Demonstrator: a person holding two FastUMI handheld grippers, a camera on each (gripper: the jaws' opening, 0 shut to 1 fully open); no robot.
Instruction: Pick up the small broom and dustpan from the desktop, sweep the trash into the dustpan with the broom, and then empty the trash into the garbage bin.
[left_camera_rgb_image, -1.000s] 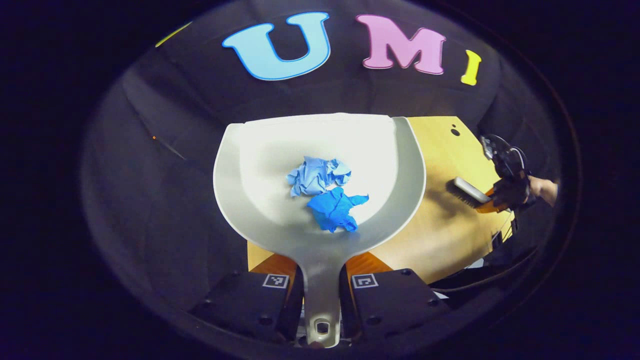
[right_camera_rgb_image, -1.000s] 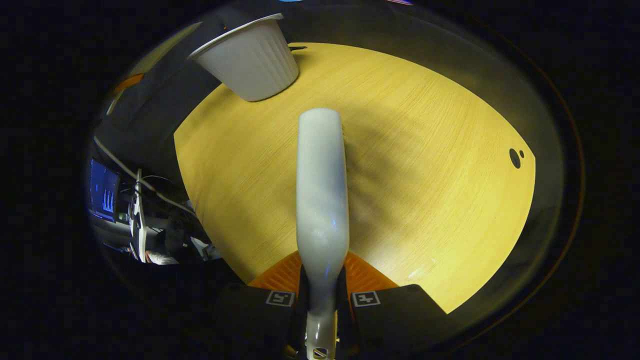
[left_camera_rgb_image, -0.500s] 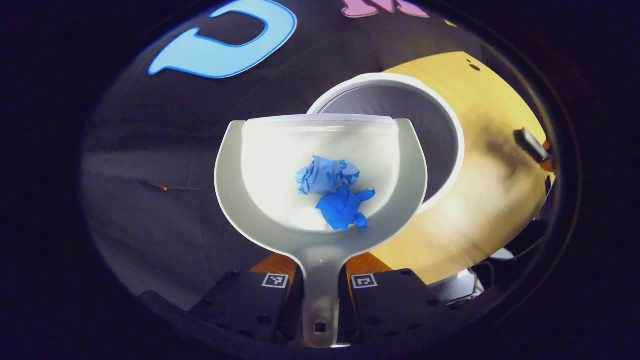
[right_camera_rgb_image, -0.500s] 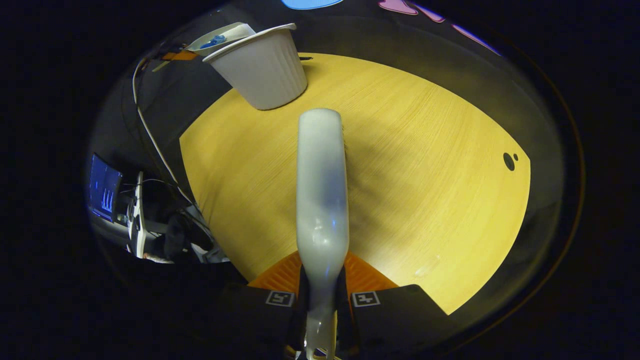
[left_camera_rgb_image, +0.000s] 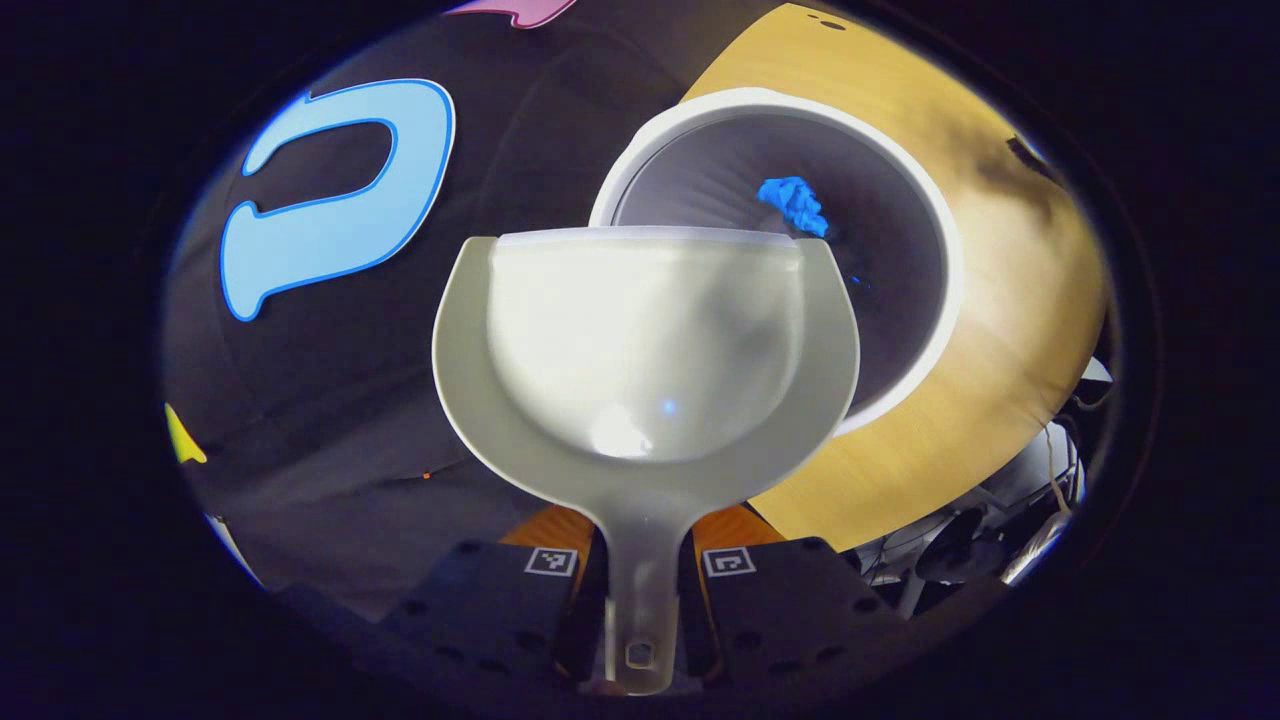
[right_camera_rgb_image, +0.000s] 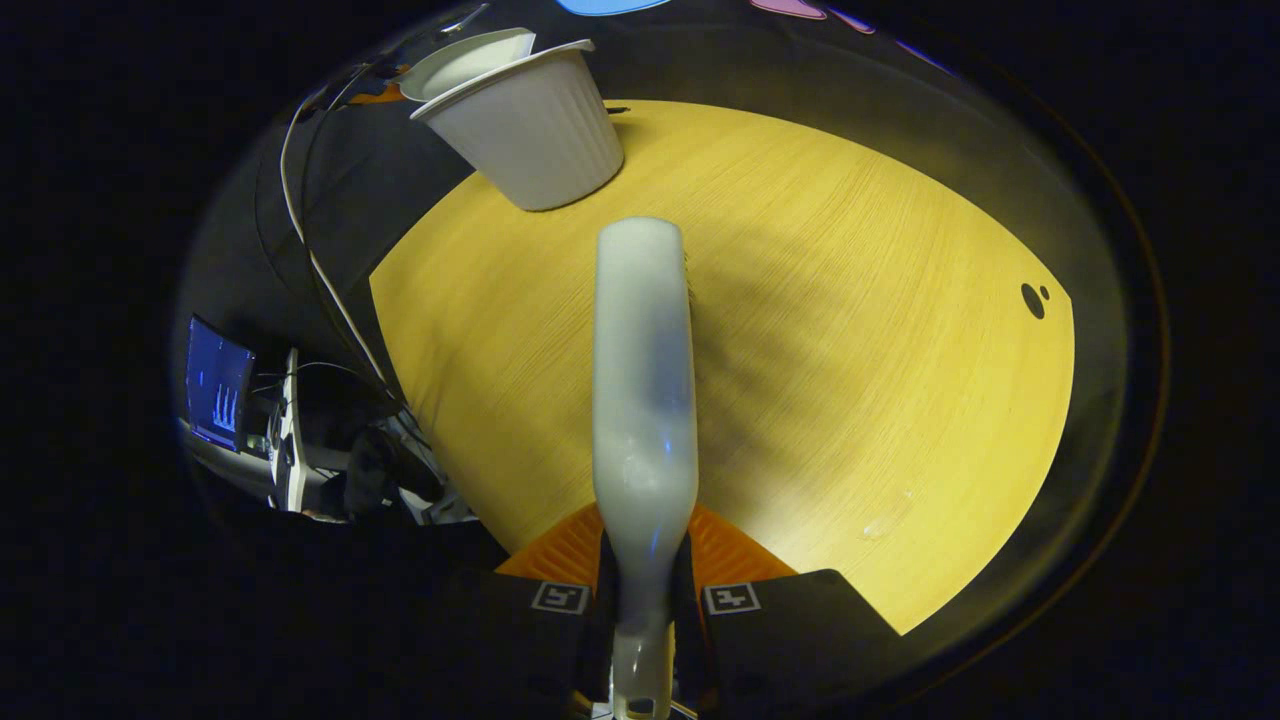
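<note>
Left gripper view shows the left tongs (left_camera_rgb_image: 640, 600) clamped on the handle of the white dustpan (left_camera_rgb_image: 645, 350), both fingers pressing its sides; the pan's front lip overlaps the rim of the white garbage bin (left_camera_rgb_image: 945, 300), and its scoop looks bare. Inside the bin, a crumpled blue paper scrap (left_camera_rgb_image: 793, 205) lies against the far wall. The bin stands on the yellow wooden bench (left_camera_rgb_image: 1000, 380), near its edge beside the black cloth wall. Right gripper view shows the right tongs (right_camera_rgb_image: 645, 610) gripping the handle of the small broom (right_camera_rgb_image: 645, 400), which points straight ahead, held level above the bench (right_camera_rgb_image: 850, 350) and casting a shadow just to its right. At the far left corner of the bench stands the ribbed garbage bin (right_camera_rgb_image: 535, 130), with the dustpan (right_camera_rgb_image: 465, 60) tipped at its rim from behind.
</note>
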